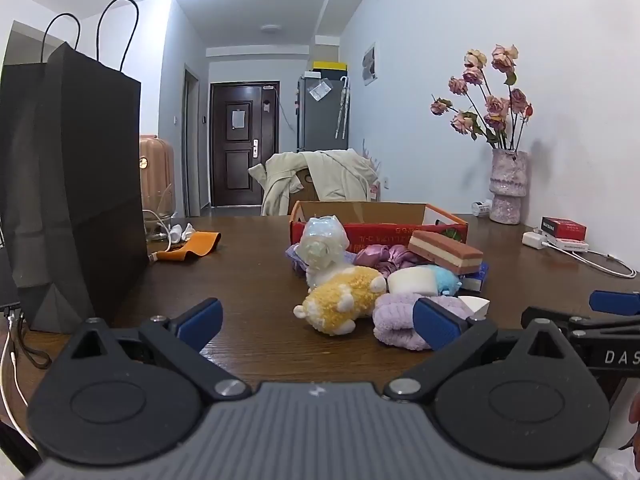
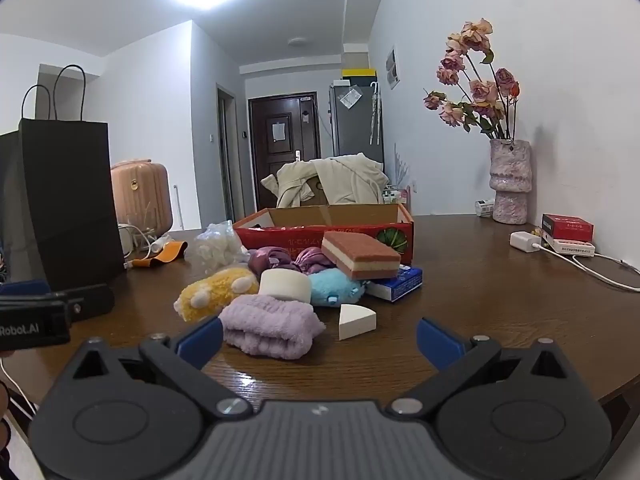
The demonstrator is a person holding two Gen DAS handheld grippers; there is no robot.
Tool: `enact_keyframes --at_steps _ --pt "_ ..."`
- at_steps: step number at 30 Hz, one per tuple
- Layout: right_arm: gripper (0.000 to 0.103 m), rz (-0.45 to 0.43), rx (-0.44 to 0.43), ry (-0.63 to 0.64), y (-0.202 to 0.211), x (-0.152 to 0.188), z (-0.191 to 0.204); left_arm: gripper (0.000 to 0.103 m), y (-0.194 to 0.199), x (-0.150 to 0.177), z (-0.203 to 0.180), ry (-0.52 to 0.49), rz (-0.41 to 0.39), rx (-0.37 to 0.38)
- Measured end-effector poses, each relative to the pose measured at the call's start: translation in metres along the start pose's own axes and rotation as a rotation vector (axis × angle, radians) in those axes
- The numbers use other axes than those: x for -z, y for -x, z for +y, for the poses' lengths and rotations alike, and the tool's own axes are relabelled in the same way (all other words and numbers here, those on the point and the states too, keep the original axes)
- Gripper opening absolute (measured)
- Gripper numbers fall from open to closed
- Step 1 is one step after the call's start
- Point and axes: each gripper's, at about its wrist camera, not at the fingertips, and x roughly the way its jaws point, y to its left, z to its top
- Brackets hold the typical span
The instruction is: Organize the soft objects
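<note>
Left gripper [image 1: 318, 318] spread wide, blue fingertips [image 1: 202, 318] apart over the brown table [image 1: 248, 264], nothing between them; pointed slightly downward toward the pile of soft things. Right gripper [image 2: 318, 336] likewise spread wide and empty, just short of the pile.

Pile near table centre, in front of a red cardboard box [image 2: 332, 226]. Yellow plush toy [image 1: 340, 300] lying on its side at the near left edge, touching a folded purple towel [image 2: 270, 326] to its right. White round sponge [image 2: 286, 284] resting on the towel's far edge. Light-blue plush [image 2: 334, 286] just behind, beside a white wedge sponge [image 2: 356, 320] standing alone on the table. Brown-and-cream layered sponge [image 2: 360, 256] tilted atop a blue packet [image 2: 400, 282]. Purple satin scrunchies [image 2: 288, 260] against the box front. Clear bag of white pieces [image 2: 218, 248] at the pile's far left.

Black paper bag [image 1: 72, 184] upright at the left table edge. Vase of dried roses [image 2: 510, 176] by the right wall, well apart from the pile.
</note>
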Motion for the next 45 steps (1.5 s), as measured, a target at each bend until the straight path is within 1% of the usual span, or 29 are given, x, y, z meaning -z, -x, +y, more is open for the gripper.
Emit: enact_keyframes --at_steps 1,2,3,4,8,9,10,45 --pt "0.103 0.0 -0.003 -0.001 0.0 0.0 0.002 0.103 0.005 0.004 0.001 0.01 -0.022 0.001" --pt "0.103 0.0 -0.005 0.0 0.0 -0.001 0.006 0.103 0.001 0.002 0.0 0.013 -0.01 -0.005" --pt "0.103 -0.001 -0.006 0.003 0.0 -0.001 0.011 0.103 0.003 0.003 0.003 0.025 -0.026 -0.006" --pt "0.103 -0.01 -0.006 -0.018 -0.001 -0.001 0.003 0.103 0.01 0.002 0.008 0.039 -0.049 -0.007" --pt "0.103 -0.012 -0.014 -0.006 0.0 -0.001 -0.001 0.103 0.01 -0.002 0.005 0.023 -0.053 -0.012" --pt "0.103 -0.019 -0.001 0.015 0.001 0.0 0.009 0.103 0.01 -0.002 0.005 0.021 -0.055 -0.011" --pt "0.103 -0.021 0.005 0.011 0.001 -0.002 0.011 0.103 0.011 -0.001 0.005 0.021 -0.058 -0.011" --pt "0.103 -0.03 0.003 0.018 0.002 -0.003 0.006 0.103 0.011 -0.001 0.005 0.02 -0.065 -0.013"
